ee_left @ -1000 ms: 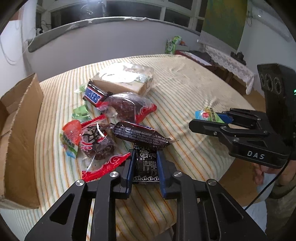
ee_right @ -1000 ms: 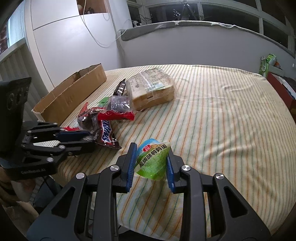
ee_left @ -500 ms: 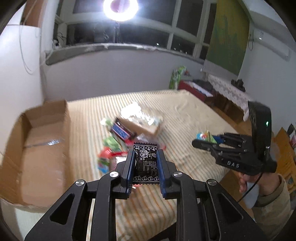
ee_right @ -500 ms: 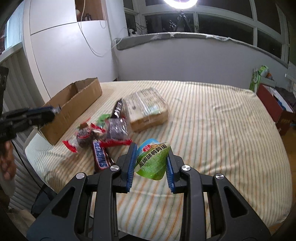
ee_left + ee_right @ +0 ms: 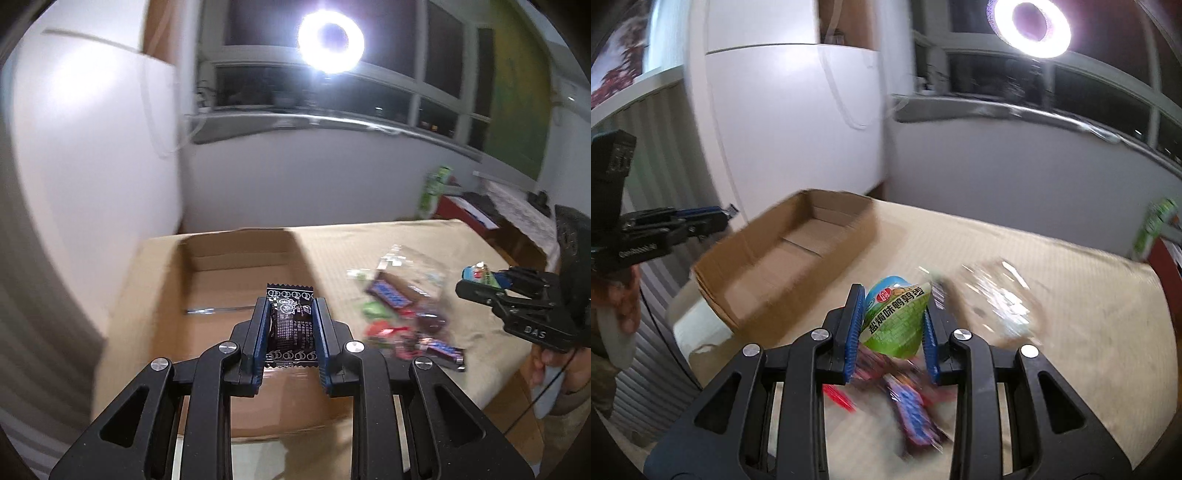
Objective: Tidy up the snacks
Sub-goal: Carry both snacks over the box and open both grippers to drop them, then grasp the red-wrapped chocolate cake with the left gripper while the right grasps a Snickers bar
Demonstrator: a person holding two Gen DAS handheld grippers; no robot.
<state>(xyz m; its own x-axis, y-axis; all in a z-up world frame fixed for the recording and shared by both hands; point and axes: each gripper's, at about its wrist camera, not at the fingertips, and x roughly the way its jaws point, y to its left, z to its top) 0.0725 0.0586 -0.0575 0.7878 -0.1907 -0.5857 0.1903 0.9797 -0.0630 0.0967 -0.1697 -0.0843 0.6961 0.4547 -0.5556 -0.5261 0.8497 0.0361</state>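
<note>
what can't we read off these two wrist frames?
- Loose snack pile: motion-blurred in both wrist views, so the individual packs can't be told apart.
- Cardboard box near floor: hidden in the left wrist view by the left hand-held gripper and its black packet.
- Green packet lower end: behind the right hand-held gripper in the right wrist view.

The left tool has carried its black packet from the snack pile to above the cardboard box.

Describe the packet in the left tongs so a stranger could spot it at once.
Find the open cardboard box at the left end of the striped table. Above it, the left tongs pinch a small black packet. Its white printing and crimped edges set it apart from the bright wrappers piled to the right.
</note>
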